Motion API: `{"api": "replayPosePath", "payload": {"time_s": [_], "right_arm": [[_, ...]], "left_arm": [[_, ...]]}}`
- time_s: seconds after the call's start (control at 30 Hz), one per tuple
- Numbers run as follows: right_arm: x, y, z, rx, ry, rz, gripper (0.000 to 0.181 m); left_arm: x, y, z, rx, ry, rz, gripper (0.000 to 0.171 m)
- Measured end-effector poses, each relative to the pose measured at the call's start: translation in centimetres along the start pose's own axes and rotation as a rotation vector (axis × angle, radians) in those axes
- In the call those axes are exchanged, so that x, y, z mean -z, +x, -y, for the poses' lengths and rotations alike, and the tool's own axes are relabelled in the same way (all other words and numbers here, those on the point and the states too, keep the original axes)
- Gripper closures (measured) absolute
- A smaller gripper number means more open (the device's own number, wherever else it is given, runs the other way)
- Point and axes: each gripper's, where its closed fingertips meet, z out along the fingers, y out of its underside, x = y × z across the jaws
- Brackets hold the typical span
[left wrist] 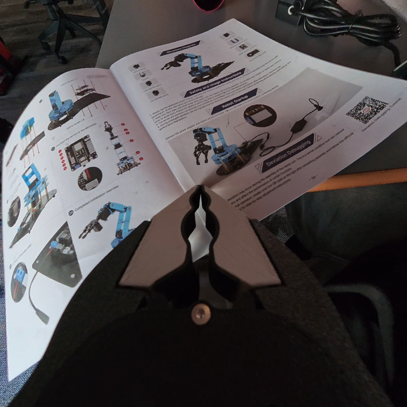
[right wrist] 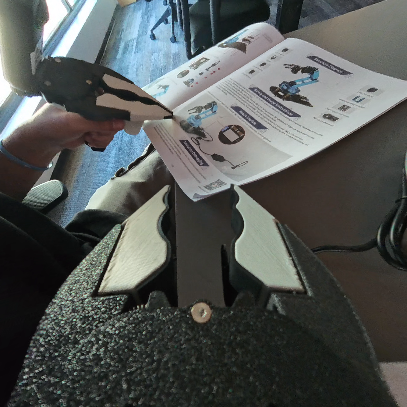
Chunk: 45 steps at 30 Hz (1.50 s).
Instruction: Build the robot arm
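Observation:
An open white booklet (left wrist: 136, 132) with pictures of a blue robot arm lies partly on a dark table (left wrist: 154, 28), its left page curling off the edge. My left gripper (left wrist: 200, 187) is shut on the booklet's near edge at the spine and holds it lifted. In the right wrist view the left gripper (right wrist: 169, 114) pinches the booklet (right wrist: 286, 114) at its edge, held by a person's hand (right wrist: 66, 132). My right gripper (right wrist: 200, 189) is open and empty, just short of the booklet's near corner, over the table edge (right wrist: 198, 242).
A coiled black cable (left wrist: 343, 24) and a black adapter lie at the table's far right; the cable also shows in the right wrist view (right wrist: 394, 237). A pink-rimmed round object (left wrist: 208, 5) sits at the far edge. Office chairs (right wrist: 167, 19) stand on the floor beyond. The person's lap (right wrist: 123, 191) is below. About 15 cm separates my left fingertips from my right.

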Motion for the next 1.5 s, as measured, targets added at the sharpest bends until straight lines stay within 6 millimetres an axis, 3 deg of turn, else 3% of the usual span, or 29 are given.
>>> {"api": "replayPosePath", "payload": {"time_s": [0.27, 0.4, 0.47, 0.57, 0.67, 0.73, 0.9, 0.97, 1.03, 1.07, 1.1, 1.13, 1.17, 1.23, 1.27, 1.37, 1.43, 1.5], "right_arm": [[0.4, 0.0, 1.9, -0.091, 0.106, 0.071, 0.125], [0.1, -1.1, 3.7, -0.163, 0.199, 0.192, 0.135], [-1.1, -1.4, 4.0, -0.142, 0.187, 0.193, 0.143], [-2.7, 0.9, 3.6, -0.021, 0.103, -0.02, 0.145], [-2.0, 3.6, 2.8, 0.081, 0.05, -0.231, 0.146], [-1.3, 4.8, 1.6, 0.076, -0.01, -0.319, 0.124], [1.3, 5.3, -0.7, -0.023, -0.035, -0.409, 0.119], [2.1, 5.5, -1.7, -0.077, -0.06, -0.428, 0.125], [1.9, 5.3, -2.5, -0.133, -0.067, -0.402, 0.137], [1.2, 4.7, -2.9, -0.16, -0.083, -0.348, 0.135], [0.1, 3.7, -3.1, -0.201, -0.096, -0.271, 0.12], [-0.2, 3.3, -2.0, -0.216, -0.043, -0.241, 0.112], [-0.5, 2.8, -0.6, -0.219, 0.021, -0.2, 0.116], [-1.2, 2.4, 1.0, -0.243, 0.061, -0.148, 0.133], [-1.5, 2.9, 1.4, -0.226, 0.067, -0.172, 0.152], [-1.7, 3.0, 3.8, -0.124, 0.116, -0.228, 0.17], [-0.8, 1.5, 7.0, 0.032, 0.19, -0.264, 0.176], [-0.8, -1.2, 9.4, 0.2, 0.217, -0.236, 0.18]], "left_arm": [[-1.1, 1.6, 0.9, -0.024, -0.009, -0.038, 0.171], [-1.8, 2.6, 1.4, -0.031, -0.014, -0.066, 0.171], [-2.2, 3.1, 1.6, -0.04, -0.015, -0.074, 0.171], [-2.4, 3.3, 1.8, -0.03, -0.019, -0.066, 0.171], [-2.3, 3.4, 1.8, -0.006, -0.016, -0.072, 0.171], [-2.3, 3.4, 1.8, 0.006, -0.016, -0.072, 0.171], [-2.4, 3.4, 1.8, 0.009, -0.018, -0.073, 0.171], [-2.4, 3.4, 1.8, 0.014, -0.012, -0.071, 0.171], [-2.4, 3.4, 1.8, 0.01, -0.008, -0.069, 0.171], [-2.4, 3.4, 1.8, 0.006, -0.007, -0.068, 0.171], [-2.5, 3.4, 1.8, 0.005, -0.007, -0.068, 0.171], [-2.5, 3.4, 1.8, 0.005, -0.009, -0.068, 0.171], [-2.5, 3.4, 1.8, 0.002, -0.014, -0.068, 0.171], [-2.5, 3.4, 1.8, -0.01, -0.027, -0.063, 0.171], [-2.5, 3.4, 1.8, -0.015, -0.031, -0.061, 0.171], [-2.8, 3.8, 2.0, -0.019, -0.036, -0.069, 0.171], [-3.1, 5.1, 2.3, -0.011, -0.04, -0.124, 0.171], [-3.8, 6.7, 3.1, -0.003, -0.038, -0.183, 0.171]]}}
